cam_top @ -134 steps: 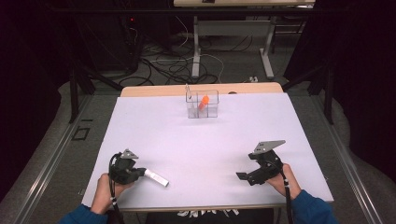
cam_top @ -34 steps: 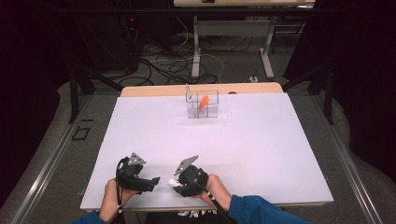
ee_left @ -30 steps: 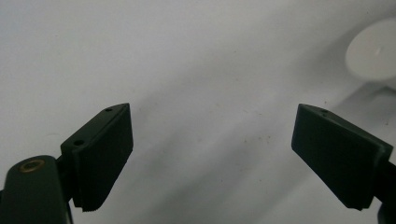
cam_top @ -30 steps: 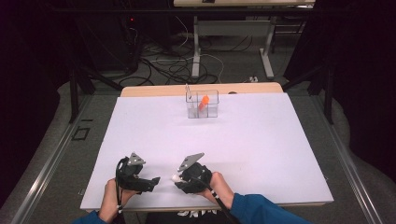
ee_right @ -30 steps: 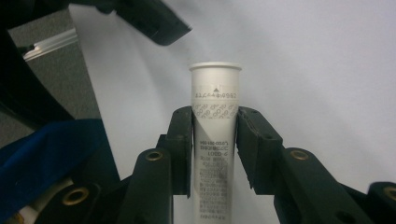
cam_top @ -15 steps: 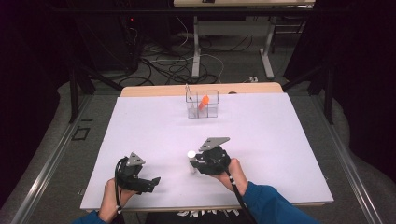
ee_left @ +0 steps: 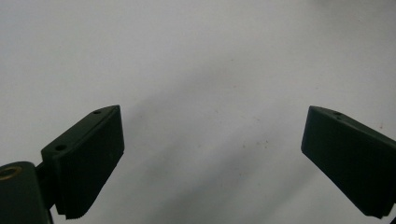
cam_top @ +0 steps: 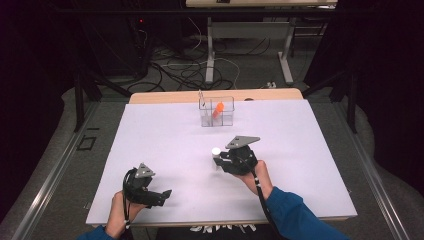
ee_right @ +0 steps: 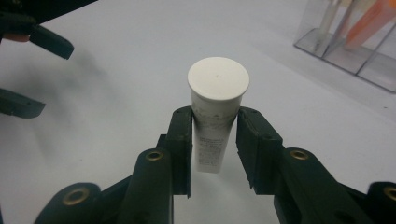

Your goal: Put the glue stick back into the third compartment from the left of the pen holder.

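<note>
A white tube with a flat round cap [ee_right: 215,116] stands upright between my right gripper's jaws; the right gripper [ee_right: 215,114] is shut on its body. From above, that gripper [cam_top: 216,159] hovers over the middle of the white table, the tube's cap [cam_top: 215,150] showing at its tip. My left gripper [cam_top: 161,196] rests near the front left edge. Its jaws have just been opening, and they stand wide in the left gripper view [ee_left: 212,121] with only bare table between them. It also appears at the upper left of the right gripper view [ee_right: 39,74].
A clear divided organizer [cam_top: 216,112] stands at the back middle of the white table top [cam_top: 165,135], holding an orange item [cam_top: 218,109] and thin sticks. In the right gripper view the organizer [ee_right: 350,42] is ahead to the right. Cables and stand legs lie on the floor beyond.
The right gripper took the white tube beside the left gripper and carried it up and right toward the table's middle. The left gripper let go, spread its jaws and stayed put.
</note>
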A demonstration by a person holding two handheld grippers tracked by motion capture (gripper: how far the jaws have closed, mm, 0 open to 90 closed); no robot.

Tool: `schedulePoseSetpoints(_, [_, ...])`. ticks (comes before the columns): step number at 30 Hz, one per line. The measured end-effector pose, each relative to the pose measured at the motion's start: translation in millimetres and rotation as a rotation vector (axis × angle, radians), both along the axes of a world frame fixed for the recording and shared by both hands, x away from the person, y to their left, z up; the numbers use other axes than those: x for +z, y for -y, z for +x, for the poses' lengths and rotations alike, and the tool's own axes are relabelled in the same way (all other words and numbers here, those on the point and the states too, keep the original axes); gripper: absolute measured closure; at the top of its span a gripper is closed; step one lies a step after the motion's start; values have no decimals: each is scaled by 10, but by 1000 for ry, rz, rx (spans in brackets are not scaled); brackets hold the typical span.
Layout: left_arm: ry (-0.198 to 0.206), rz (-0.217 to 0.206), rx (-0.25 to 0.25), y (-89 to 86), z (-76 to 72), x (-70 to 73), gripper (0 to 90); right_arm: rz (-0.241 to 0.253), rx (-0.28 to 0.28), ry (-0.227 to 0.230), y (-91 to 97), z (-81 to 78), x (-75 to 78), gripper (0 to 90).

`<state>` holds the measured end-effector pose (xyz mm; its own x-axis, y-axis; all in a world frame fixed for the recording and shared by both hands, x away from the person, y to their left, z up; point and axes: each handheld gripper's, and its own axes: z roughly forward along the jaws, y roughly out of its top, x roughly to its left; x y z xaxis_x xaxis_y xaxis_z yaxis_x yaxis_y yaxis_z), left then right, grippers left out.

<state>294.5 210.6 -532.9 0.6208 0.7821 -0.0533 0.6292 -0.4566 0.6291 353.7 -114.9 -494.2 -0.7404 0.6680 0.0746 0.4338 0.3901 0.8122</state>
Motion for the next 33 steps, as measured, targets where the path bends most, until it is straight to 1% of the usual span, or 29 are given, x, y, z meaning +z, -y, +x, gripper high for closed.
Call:
schedulePoseSetpoints(1, [0,1,0,-1,0,1,60,-9,-5,-4,24,21,16,672])
schedulePoseSetpoints(2, [1,0,0,-1,0,1,60,6,-20,9,39,44,20,671])
schedulePoseSetpoints(3, [1,-3,3,0,-2,0,60,10,-28,13,54,66,33,671])
schedulePoseSetpoints(4, [1,-2,2,-1,-2,2,60,1,-36,7,77,88,58,671])
schedulePoseSetpoints(5, [1,2,1,-3,-1,4,60,16,-49,23,95,117,72,672])
schedulePoseSetpoints(7, [0,1,2,-4,-3,5,60,17,-75,42,142,176,112,671])
schedulePoseSetpoints(10, [11,6,-6,-11,2,9,59,25,-110,54,228,286,156,672])
schedulePoseSetpoints(12, [14,2,-5,-10,2,10,59,35,-135,57,287,362,183,672])
schedulePoseSetpoints(13, [14,2,-4,-10,3,11,59,35,-146,67,310,405,194,672])
schedulePoseSetpoints(14, [14,6,-3,-9,2,14,59,34,-160,68,334,446,213,672])
schedulePoseSetpoints(16, [15,5,-4,-8,2,12,59,39,-186,80,362,537,239,672])
schedulePoseSetpoints(17, [14,2,-3,-7,1,13,59,48,-198,79,369,582,253,671])
schedulePoseSetpoints(18, [15,6,-3,-9,2,16,59,43,-206,80,381,629,268,671])
schedulePoseSetpoints(21, [14,4,-4,-9,4,13,58,46,-237,84,382,777,296,671])
schedulePoseSetpoints(24, [18,3,-6,-13,8,12,58,45,-257,104,361,920,320,671])
schedulePoseSetpoints(28, [17,2,-6,-14,7,12,58,51,-286,118,325,1104,361,671])
schedulePoseSetpoints(29, [16,4,-5,-15,6,13,58,54,-293,129,314,1149,371,671])
schedulePoseSetpoints(33, [16,2,-6,-14,7,11,58,59,-326,139,287,1316,409,671])
